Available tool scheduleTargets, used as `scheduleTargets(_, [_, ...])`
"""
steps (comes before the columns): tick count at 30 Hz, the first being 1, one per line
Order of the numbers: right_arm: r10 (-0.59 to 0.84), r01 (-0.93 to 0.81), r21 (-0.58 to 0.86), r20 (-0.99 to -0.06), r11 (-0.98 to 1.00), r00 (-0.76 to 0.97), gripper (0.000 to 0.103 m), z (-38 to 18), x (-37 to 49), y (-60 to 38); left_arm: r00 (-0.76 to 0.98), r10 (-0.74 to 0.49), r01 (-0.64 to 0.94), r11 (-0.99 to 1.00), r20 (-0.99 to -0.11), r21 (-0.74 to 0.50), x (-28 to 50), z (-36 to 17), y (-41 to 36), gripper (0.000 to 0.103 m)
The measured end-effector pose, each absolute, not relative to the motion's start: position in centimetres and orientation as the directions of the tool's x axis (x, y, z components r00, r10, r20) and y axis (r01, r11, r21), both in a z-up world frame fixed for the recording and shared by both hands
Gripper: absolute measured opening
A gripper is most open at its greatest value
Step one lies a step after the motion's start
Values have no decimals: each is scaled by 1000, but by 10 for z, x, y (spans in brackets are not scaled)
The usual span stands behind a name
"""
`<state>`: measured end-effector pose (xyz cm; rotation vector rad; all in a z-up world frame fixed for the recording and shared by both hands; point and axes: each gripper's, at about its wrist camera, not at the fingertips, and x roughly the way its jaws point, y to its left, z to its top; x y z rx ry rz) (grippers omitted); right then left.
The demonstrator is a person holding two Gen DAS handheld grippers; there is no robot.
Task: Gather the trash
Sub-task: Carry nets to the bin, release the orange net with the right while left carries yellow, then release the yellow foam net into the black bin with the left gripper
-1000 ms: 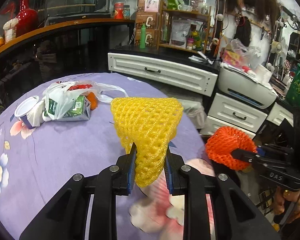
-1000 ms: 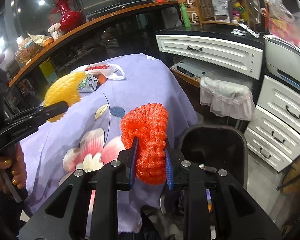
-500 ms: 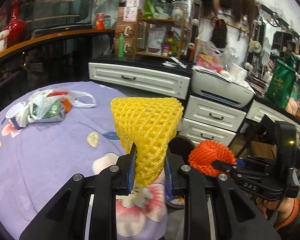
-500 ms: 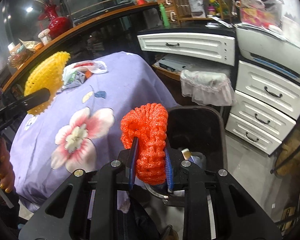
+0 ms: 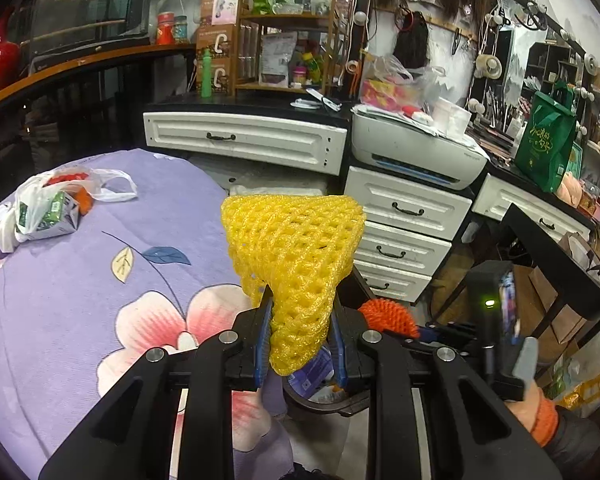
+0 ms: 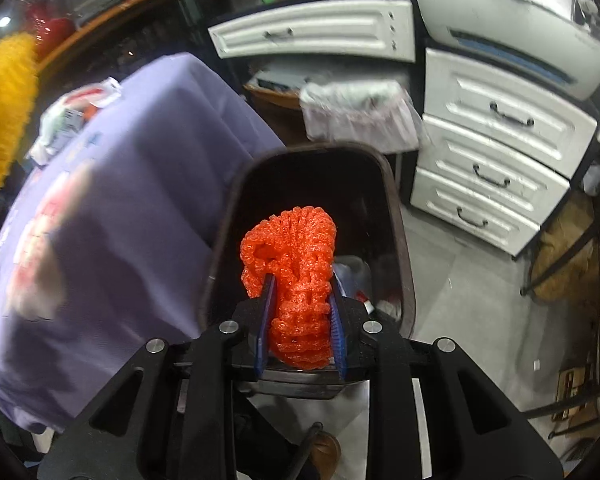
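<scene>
My left gripper is shut on a yellow foam net and holds it above the table's right edge. My right gripper is shut on an orange foam net and holds it over the open black trash bin, which has some trash inside. The orange net and part of the bin's rim also show low in the left wrist view. The yellow net shows at the left edge of the right wrist view.
A table with a purple flowered cloth carries a white plastic bag of trash at its far left. White drawers and a printer stand behind the bin. A bin lined with a white bag stands beyond it.
Both grippers have swung right, away from the table toward the bin. The right gripper has tilted down, and its orange net now hangs over the bin's opening.
</scene>
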<state>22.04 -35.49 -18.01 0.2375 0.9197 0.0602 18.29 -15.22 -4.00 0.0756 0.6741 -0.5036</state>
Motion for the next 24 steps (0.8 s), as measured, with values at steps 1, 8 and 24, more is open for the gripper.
scheduleTargets(1, [152,56,231,-785,971,601,32,-186,222,-356,664,-421,472,877,-618,-91,184,-41,-154,24])
scheduleTargets(8, [118,122,233,-796,965,593,74,-203,223,-366,638,-415,494,867,-649,-70,189,-54,-168,24])
scheduleTargets(24, [4,198,196,-720,960,694,75,-145,164,-411,537,-431,610,792,-725,-19,194,-85,-230,24])
